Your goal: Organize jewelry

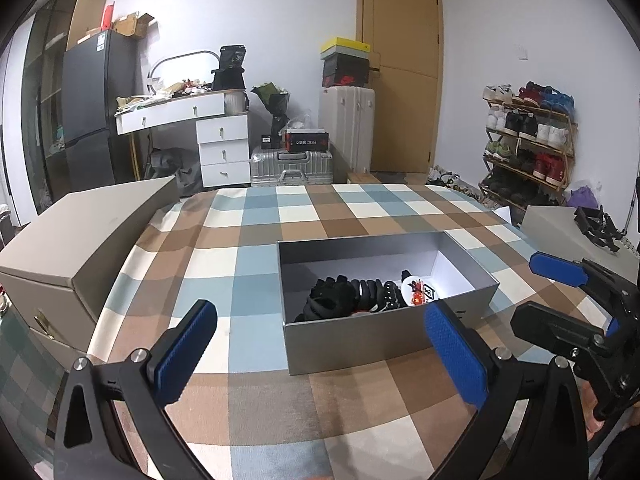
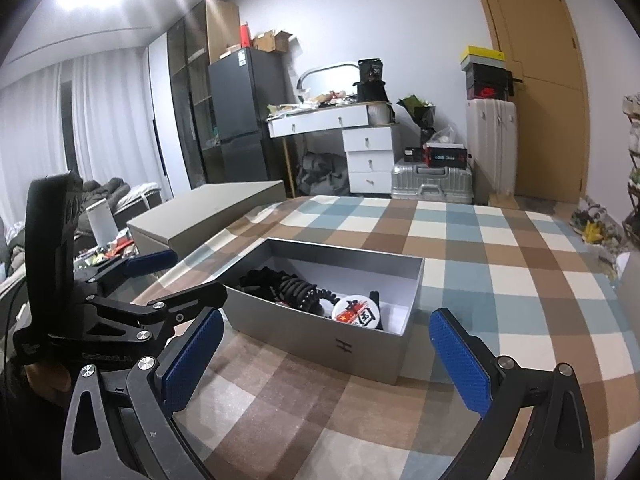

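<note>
An open grey box point(image 1: 352, 340) stands on the checked tablecloth; it also shows in the right wrist view point(image 2: 320, 344). Inside lie black hair ties and clips point(image 1: 348, 296) and a round white badge with red print point(image 1: 418, 292), seen too in the right wrist view point(image 2: 356, 312). My left gripper point(image 1: 320, 354) is open and empty, just in front of the box. My right gripper point(image 2: 324, 364) is open and empty, near the box's front corner. The right gripper shows at the right edge of the left wrist view point(image 1: 580, 300).
A grey box lid point(image 1: 80, 240) lies at the table's left edge. Another grey box point(image 1: 560, 228) sits at the far right. Beyond the table stand a white dresser point(image 1: 216, 136), suitcases point(image 1: 292, 168), a shoe rack point(image 1: 528, 140) and a door point(image 1: 400, 68).
</note>
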Available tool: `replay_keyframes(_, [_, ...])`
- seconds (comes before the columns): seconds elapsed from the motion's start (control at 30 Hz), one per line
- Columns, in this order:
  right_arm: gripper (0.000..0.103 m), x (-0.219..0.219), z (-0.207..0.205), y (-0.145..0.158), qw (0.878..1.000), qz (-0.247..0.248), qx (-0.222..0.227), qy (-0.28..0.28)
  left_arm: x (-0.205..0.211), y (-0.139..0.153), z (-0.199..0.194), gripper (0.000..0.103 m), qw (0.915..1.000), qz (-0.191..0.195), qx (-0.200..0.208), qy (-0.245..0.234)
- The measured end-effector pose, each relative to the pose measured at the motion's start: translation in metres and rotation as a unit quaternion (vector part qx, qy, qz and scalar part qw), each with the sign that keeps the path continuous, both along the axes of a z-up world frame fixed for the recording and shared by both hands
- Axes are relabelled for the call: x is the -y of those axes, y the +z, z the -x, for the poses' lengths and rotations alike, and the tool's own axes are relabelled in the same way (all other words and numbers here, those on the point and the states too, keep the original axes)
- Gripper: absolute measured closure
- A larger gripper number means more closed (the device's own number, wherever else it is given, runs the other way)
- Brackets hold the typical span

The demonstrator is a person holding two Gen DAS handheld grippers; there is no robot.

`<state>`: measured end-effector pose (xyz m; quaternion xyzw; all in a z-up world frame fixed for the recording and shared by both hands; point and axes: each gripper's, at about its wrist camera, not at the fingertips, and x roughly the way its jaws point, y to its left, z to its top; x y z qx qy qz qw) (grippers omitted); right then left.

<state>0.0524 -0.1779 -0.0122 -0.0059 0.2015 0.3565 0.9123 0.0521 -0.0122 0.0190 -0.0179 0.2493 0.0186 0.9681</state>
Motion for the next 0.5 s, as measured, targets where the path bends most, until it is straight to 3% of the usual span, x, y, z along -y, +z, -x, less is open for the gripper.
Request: replay_keyframes(0.5, [0.0,0.008,0.0021,-0.004,0.999,-0.011,0.021,-0.022,0.0078,-0.0035,0.0083,0.002,0.9997,-0.016,0.016,-0.005])
